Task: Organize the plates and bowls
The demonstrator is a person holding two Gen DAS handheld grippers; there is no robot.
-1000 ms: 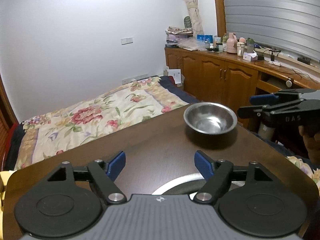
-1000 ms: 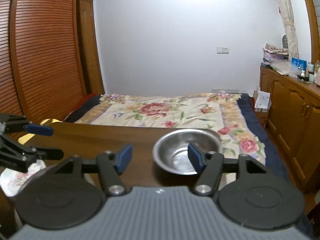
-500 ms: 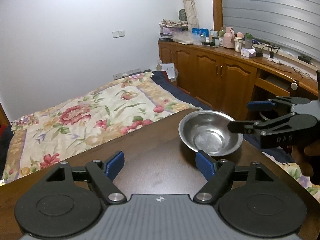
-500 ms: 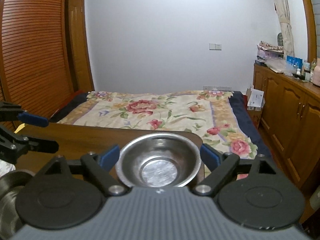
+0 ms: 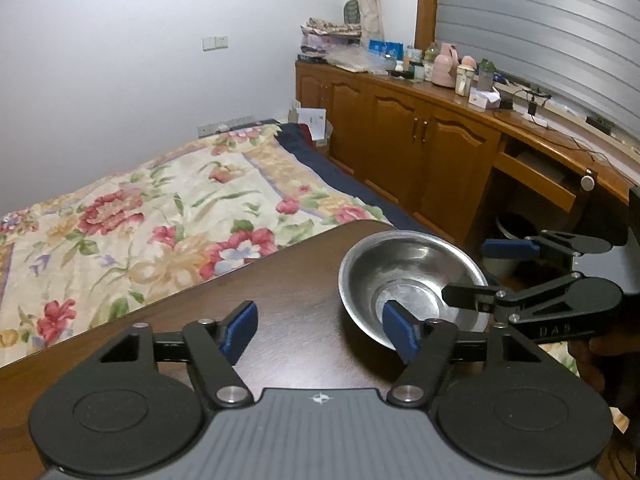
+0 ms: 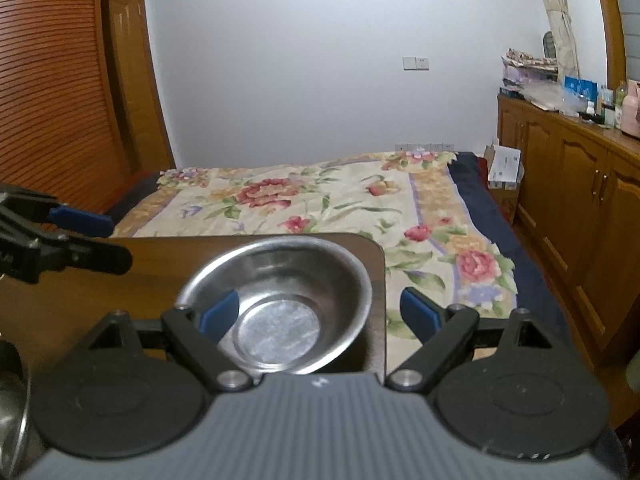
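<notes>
Beyond the bed, the bowl sits at the counter corner between the right gripper's open jaws, one pad inside and one outside its rim, while the left gripper, its empty jaws just narrowed, is beside it.

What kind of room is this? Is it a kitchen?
Not a kitchen; it looks like a bedroom. There's a bed with a flowered quilt, a wooden wardrobe with slatted doors, and a long wooden cabinet along the wall. The metal bowl just sits on a wooden table.
</notes>
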